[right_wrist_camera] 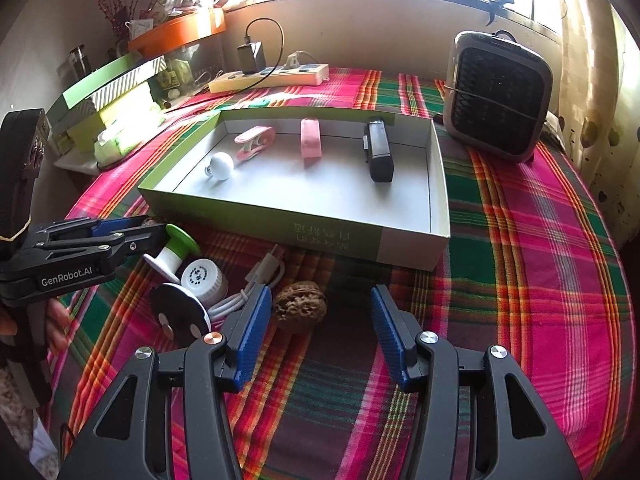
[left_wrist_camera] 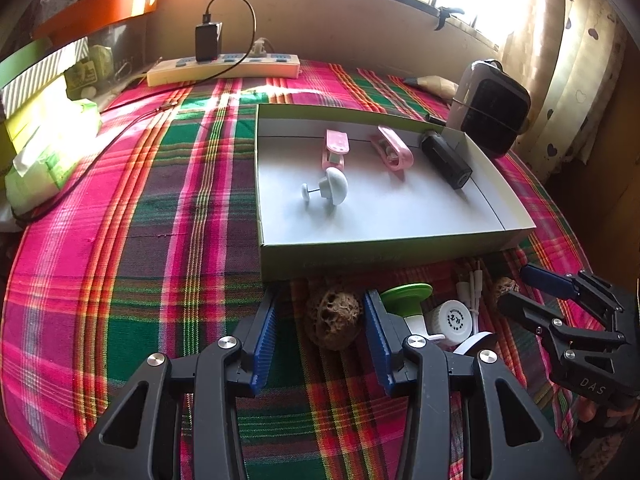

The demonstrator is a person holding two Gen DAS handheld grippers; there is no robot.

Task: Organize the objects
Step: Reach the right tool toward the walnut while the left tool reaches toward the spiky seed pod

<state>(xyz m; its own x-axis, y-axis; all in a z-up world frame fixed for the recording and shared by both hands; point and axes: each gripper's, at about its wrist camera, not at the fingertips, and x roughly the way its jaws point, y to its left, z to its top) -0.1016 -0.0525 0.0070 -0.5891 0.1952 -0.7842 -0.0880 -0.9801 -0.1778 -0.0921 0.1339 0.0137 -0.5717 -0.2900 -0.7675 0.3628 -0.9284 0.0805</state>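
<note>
Both grippers are hanging over a plaid-clothed table. Seen from the left wrist, the left gripper is standing released, its ribbed blue pads either side of a wrinkled brown walnut without pressing it; the nut is lying on the woven pink-and-green tablecloth just in front of the shallow cardboard box. This view alone is showing what sits right of that nut: a green-topped spool, a white screw cap with printed lettering, and a second walnut half hidden behind the right gripper's dark linkage at the edge. Inside the box two glossy pink clips, a white domed knob on a thin stem and a matte black cylinder are resting apart on the smooth white floor.

Seen from the right wrist, the right gripper is likewise standing unclenched; the second walnut is sitting just beside its left pad, whether touching I cannot tell, with wide space to the other pad. Only this view is revealing the coiled white cable, a flat black-and-white disc, printed characters on the box's green wall, and the full grilled face of a squarish grey heater. The left gripper is appearing side-on, fingers near the green spool.
</note>
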